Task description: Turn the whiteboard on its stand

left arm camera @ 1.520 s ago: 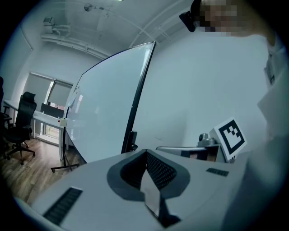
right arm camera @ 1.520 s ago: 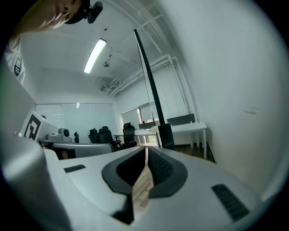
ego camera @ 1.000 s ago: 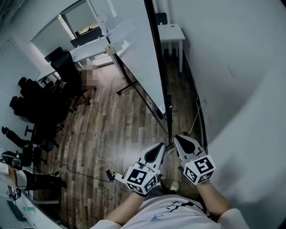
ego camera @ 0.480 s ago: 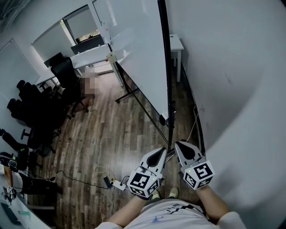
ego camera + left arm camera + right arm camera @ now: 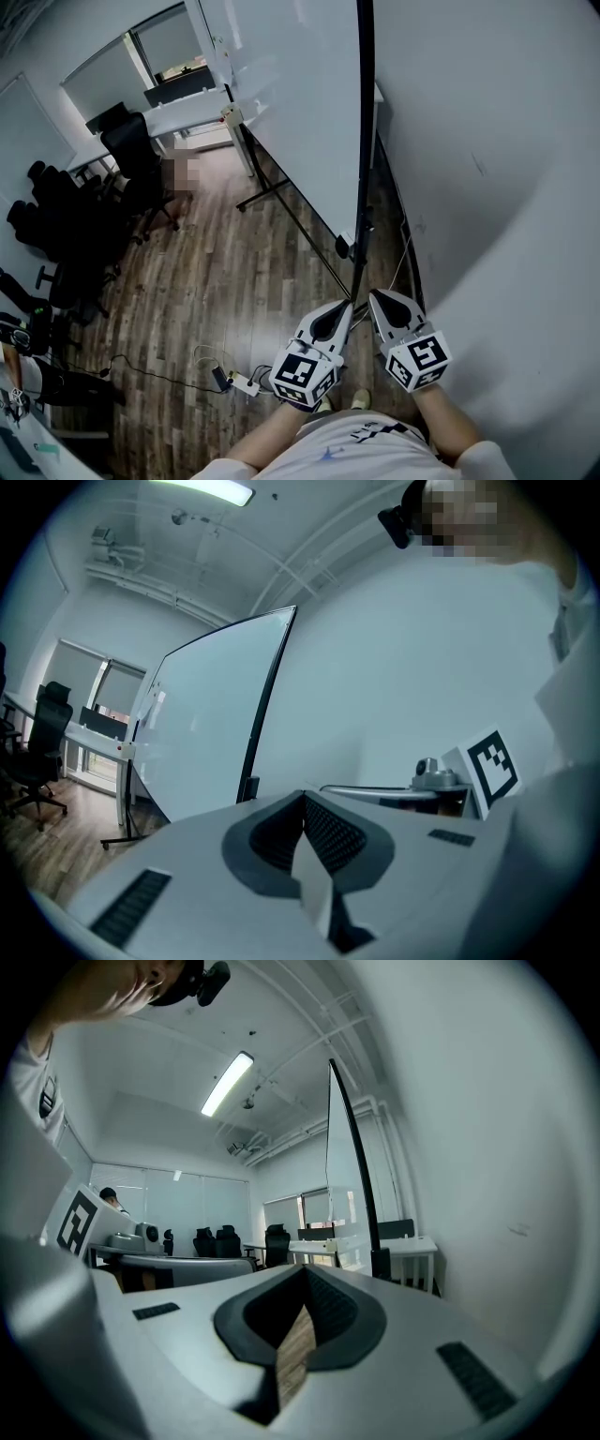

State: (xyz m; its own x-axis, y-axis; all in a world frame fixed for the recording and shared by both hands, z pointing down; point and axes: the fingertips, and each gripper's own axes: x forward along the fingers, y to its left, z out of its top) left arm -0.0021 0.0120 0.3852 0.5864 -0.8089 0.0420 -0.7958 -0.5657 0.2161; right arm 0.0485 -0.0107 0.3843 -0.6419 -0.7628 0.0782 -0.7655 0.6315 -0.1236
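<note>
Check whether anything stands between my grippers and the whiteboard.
Nothing visible does. The left gripper and right gripper, both shut and empty, point at the whiteboard's near edge, with only floor showing in the gap.

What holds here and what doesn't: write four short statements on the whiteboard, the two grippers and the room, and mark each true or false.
1. Both grippers have their jaws closed with nothing between them. True: the left gripper and the right gripper are both shut and empty.
2. The whiteboard lies flat on the floor. False: the whiteboard stands upright, edge-on to the head view.
3. The floor is wood planks. True: the floor shows plank grain.
4. The black office chairs stand at the right of the head view. False: the office chairs are at its left.
</note>
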